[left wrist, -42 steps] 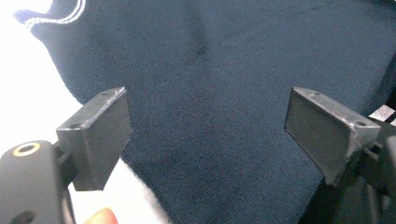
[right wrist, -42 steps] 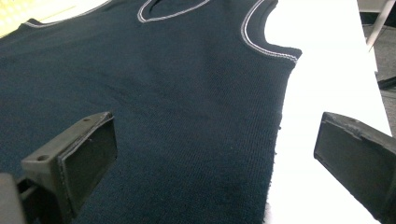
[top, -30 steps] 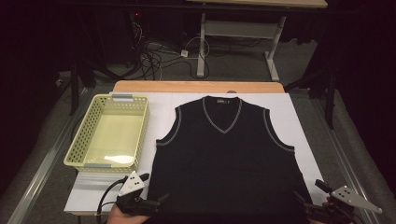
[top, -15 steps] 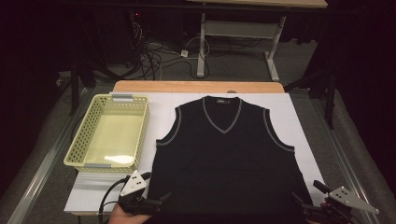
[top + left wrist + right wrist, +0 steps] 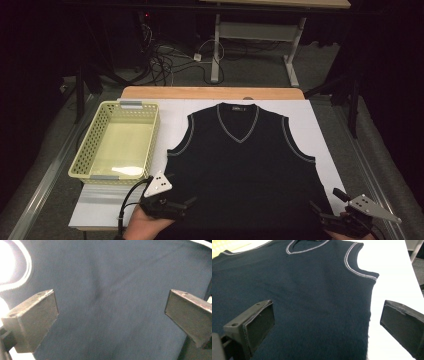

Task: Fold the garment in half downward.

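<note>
White tabletop (image 5: 327, 150) bears my flat dark knit sleeveless vest (image 5: 245, 165), unfolded; left gripper (image 5: 186, 203) and right gripper (image 5: 316, 210) gape at its hem, nothing grasped.

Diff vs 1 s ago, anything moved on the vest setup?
Barely. The left tongs and right tongs have crept slightly inward and forward at the hem corners of the dark vest; both are open, nothing gripped or released. The vest lies flat as before on the white table cover, and the yellow basket has not shifted.
</note>
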`<state>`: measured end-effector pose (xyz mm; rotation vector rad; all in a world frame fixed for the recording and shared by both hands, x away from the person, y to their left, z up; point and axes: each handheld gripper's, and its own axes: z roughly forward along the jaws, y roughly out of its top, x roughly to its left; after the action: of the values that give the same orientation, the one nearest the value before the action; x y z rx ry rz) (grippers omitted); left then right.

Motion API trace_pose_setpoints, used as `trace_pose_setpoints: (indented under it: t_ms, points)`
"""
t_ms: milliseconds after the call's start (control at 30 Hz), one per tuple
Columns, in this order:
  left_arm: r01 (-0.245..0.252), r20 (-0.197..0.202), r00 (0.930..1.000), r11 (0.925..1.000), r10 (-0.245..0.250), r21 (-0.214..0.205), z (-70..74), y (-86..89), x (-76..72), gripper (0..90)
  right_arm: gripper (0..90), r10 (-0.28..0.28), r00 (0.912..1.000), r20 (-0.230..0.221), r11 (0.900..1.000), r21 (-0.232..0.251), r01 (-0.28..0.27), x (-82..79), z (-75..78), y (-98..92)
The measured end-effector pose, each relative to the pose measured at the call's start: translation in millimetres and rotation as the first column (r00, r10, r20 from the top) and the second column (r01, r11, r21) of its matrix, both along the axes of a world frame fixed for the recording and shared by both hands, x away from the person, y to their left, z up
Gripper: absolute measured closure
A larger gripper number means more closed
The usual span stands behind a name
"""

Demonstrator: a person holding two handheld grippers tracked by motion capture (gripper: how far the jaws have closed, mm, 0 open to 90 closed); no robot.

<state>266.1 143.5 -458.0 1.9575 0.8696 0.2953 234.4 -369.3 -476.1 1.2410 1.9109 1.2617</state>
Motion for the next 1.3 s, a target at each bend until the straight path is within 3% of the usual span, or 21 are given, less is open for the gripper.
trace_pose_setpoints:
  t_ms: [100, 500, 900, 1000, 1100, 1300]
  points:
    - [0.011, 0.008, 0.9999, 0.9996, -0.01, -0.025, 7.8, -8.1, 8.9, 0.0, 0.0, 0.0, 1.0, 0.002, 1.0, -0.004, 0.0, 4.3, 1.0, 3.5]
    - [0.019, 0.022, 0.9996, 0.9995, -0.018, -0.026, 31.8, -32.8, 52.4, 0.0, 0.0, 0.013, 0.9985, 0.053, 0.9999, -0.007, -0.012, 22.8, 27.9, 13.3]
    - [-0.035, 0.03, 0.9989, 0.9992, 0.036, -0.018, 66.5, -41.1, 110.6, 0.0, 0.1, 0.022, 0.9995, 0.023, 0.9994, -0.026, -0.021, 75.7, 47.8, 15.3]
    - [-0.058, 0.005, 0.9983, 0.9979, 0.058, -0.03, 65.8, -42.5, 125.0, 0.0, 0.5, 0.023, 0.9996, 0.017, 0.9992, -0.032, -0.022, 93.3, 49.8, 19.6]
    - [-0.09, -0.046, 0.9951, 0.9955, 0.088, -0.031, 58.3, -43.5, 141.5, 0.0, 5.0, 0.01, 0.9999, 0.004, 0.9997, -0.024, -0.01, 115.2, 49.4, 23.7]
    - [-0.146, -0.125, 0.981, 0.9889, 0.148, 0.029, 31.9, -41.9, 171.9, 11.4, 34.0, -0.023, 0.9973, -0.069, 0.9991, -0.038, 0.021, 154.3, 42.7, 26.7]
